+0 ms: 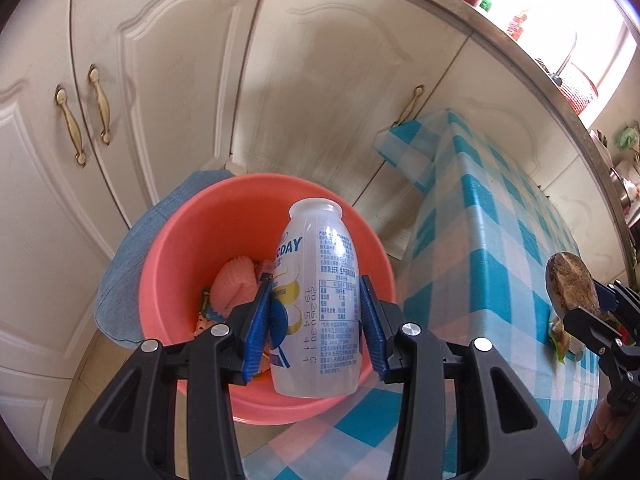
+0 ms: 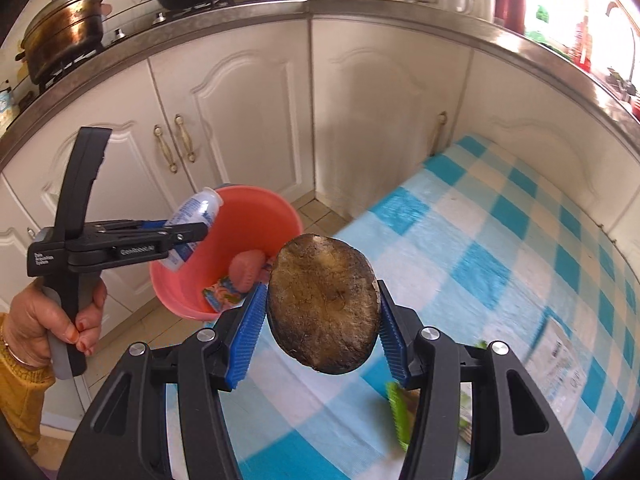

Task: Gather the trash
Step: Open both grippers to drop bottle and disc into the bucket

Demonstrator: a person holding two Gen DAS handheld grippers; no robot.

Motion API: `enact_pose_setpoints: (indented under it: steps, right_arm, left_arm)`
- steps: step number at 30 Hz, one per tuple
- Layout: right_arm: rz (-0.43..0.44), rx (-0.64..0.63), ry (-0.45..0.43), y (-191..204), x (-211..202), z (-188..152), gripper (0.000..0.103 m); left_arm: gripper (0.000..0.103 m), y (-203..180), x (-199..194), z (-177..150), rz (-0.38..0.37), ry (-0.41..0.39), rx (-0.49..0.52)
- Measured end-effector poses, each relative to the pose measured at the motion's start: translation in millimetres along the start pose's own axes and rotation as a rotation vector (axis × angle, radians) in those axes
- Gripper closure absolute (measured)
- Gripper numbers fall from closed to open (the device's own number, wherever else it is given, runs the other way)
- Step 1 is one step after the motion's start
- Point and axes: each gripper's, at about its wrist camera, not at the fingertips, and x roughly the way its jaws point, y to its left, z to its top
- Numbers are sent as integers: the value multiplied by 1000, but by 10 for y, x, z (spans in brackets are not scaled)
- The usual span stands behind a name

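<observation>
My left gripper [image 1: 316,320] is shut on a white plastic drink bottle [image 1: 320,304] and holds it above the coral-pink basin [image 1: 180,240]. The basin holds a pink paper cup liner [image 1: 236,284] and a colourful wrapper [image 2: 224,294]. My right gripper [image 2: 322,312] is shut on a brown, round, flat piece of food scrap [image 2: 324,304], held above the checked table near the basin [image 2: 276,216]. The left gripper with the bottle [image 2: 196,216] shows at left in the right wrist view. The right gripper with the scrap [image 1: 572,284] shows at right in the left wrist view.
The table has a blue and white checked cloth [image 2: 500,264]. Green wrappers [image 2: 400,408] lie under my right gripper. White cabinet doors [image 1: 168,80] stand behind the basin. A blue cloth [image 1: 132,248] lies under the basin. Pots [image 2: 64,28] stand on the counter.
</observation>
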Motion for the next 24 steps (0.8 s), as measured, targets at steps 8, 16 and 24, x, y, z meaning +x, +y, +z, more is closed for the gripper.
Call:
enact_pose_setpoints:
  steps: [8,16,24]
  right_arm:
    - [65,-90,42,380,378,252,48]
    - [99,-60,31,438,635,405,29]
    - [85,73,-44,109,374,311,16]
  left_arm:
    - [60,199,184,-71,32,48,-35]
    - [37,262,334,-107,76,73,-45]
    - [20,302,269,-146,173,42,-53]
